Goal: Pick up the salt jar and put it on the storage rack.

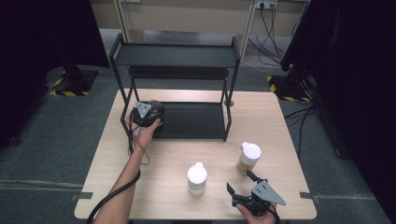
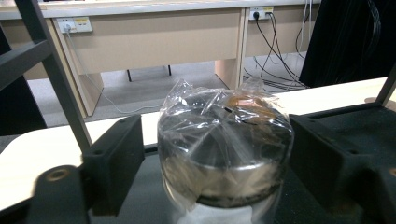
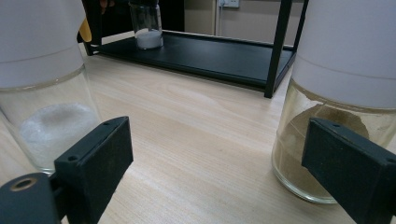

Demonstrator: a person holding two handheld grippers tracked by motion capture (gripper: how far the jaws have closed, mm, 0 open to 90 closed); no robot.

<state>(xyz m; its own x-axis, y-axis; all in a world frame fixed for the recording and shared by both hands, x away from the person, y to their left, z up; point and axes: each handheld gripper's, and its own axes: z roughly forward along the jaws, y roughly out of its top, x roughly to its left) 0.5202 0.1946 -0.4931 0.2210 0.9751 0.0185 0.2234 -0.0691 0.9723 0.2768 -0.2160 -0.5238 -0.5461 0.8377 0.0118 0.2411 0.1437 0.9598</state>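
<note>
A black two-tier rack (image 1: pixel 175 56) stands at the back of the wooden table (image 1: pixel 280 121). On the left end of its lower shelf (image 1: pixel 196 121) stands a glass jar (image 1: pixel 158 106) with crinkled clear plastic over its top (image 2: pixel 224 135). My left gripper (image 1: pixel 153 112) is open around it, with a narrow gap at one jaw. The same jar (image 3: pixel 147 28) holds white powder. My right gripper (image 1: pixel 239 181) is open and empty near the front edge, between a white-lidded jar of white powder (image 1: pixel 197 177) and a white-lidded jar of brown powder (image 1: pixel 250 156).
The rack's posts (image 2: pixel 60 79) rise close beside my left gripper. In the right gripper view the white-powder jar (image 3: pixel 42 93) and the brown-powder jar (image 3: pixel 336 93) stand close on either side, bare tabletop (image 3: pixel 201 116) between them. Dark curtains and floor cables surround the table.
</note>
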